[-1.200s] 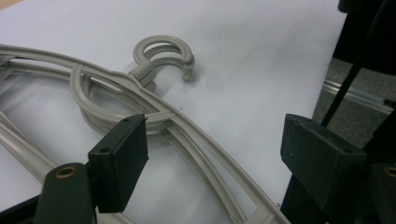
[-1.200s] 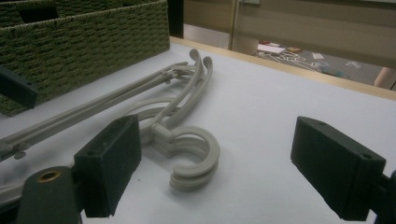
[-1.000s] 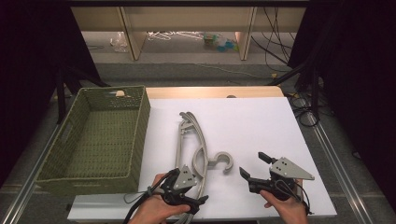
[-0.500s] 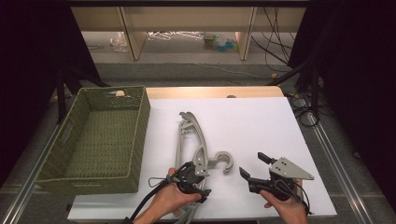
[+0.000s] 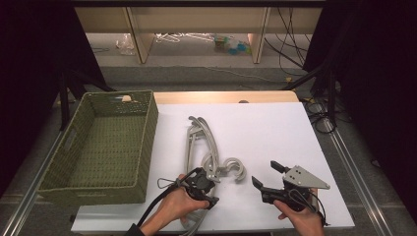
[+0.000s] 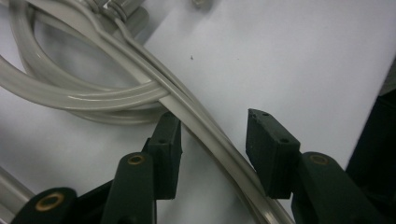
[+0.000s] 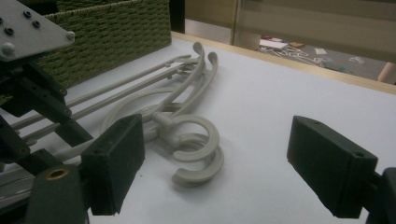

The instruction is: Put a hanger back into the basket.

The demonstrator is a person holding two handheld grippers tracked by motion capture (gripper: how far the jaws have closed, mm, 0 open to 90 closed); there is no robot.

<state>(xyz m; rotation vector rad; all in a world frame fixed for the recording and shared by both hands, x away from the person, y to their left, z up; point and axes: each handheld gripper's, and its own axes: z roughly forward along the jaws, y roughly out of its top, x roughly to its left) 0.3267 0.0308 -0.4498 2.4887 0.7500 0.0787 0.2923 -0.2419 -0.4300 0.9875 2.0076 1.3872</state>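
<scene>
Grey plastic hangers (image 5: 201, 147) lie stacked on the white table (image 5: 275, 128), just right of the green basket (image 5: 105, 142). Left gripper (image 6: 212, 140), open, straddles one hanger arm; right gripper (image 5: 265, 174), open, rests right of the hooks.
</scene>
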